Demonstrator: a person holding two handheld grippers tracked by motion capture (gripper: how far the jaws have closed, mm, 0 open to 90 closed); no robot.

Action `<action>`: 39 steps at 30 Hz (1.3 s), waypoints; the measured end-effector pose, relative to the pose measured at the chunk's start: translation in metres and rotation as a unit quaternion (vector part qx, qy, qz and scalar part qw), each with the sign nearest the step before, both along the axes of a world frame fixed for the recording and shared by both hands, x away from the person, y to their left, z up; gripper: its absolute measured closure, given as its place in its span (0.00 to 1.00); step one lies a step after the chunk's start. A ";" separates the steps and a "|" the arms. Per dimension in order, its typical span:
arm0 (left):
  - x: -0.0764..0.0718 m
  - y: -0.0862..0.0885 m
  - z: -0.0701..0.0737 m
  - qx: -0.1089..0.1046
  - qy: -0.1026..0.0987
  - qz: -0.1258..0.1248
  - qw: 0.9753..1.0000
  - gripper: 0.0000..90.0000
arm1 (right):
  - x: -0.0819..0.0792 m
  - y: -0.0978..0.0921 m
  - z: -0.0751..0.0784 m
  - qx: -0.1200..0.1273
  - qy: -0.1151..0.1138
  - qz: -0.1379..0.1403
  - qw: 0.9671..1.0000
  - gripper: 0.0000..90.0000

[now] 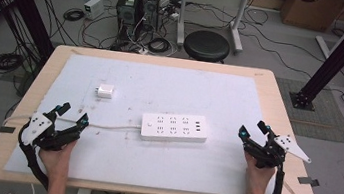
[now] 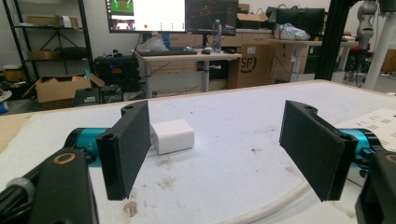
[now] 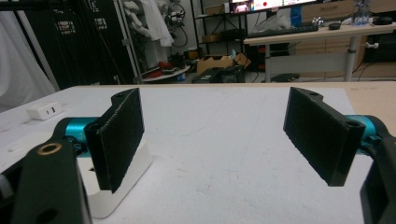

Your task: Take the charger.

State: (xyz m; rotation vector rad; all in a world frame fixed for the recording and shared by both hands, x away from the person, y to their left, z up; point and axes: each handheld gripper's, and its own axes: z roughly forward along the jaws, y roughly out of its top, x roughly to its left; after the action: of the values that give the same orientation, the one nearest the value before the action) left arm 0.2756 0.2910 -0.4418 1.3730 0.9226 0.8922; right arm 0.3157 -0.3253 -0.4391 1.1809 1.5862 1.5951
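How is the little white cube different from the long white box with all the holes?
The charger cube is small and squarish; the power strip is long and flat. The power strip has rows of sockets on top and a cord trailing left; the charger cube has none showing. Both are white and lie on the table mat.

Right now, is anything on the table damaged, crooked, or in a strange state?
Nothing serious. The white mat has brownish smudges near its middle. The power strip lies slightly askew, and the charger sits unplugged, apart from it.

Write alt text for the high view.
A white power strip lies mid-table on a white mat, a small white charger behind it to the left. A person's hands hold open tongs at each near corner: left tongs, right tongs.
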 end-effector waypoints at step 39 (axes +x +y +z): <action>0.036 -0.009 0.040 0.086 0.098 -0.107 0.986 0.28 | 0.001 0.011 0.000 -0.043 0.010 -0.007 0.999 0.23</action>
State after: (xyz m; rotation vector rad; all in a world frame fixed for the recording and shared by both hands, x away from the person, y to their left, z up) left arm 0.3115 0.2815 -0.4015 1.6977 0.8416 0.6932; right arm 0.3164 -0.3143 -0.4391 1.1623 1.6394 1.4947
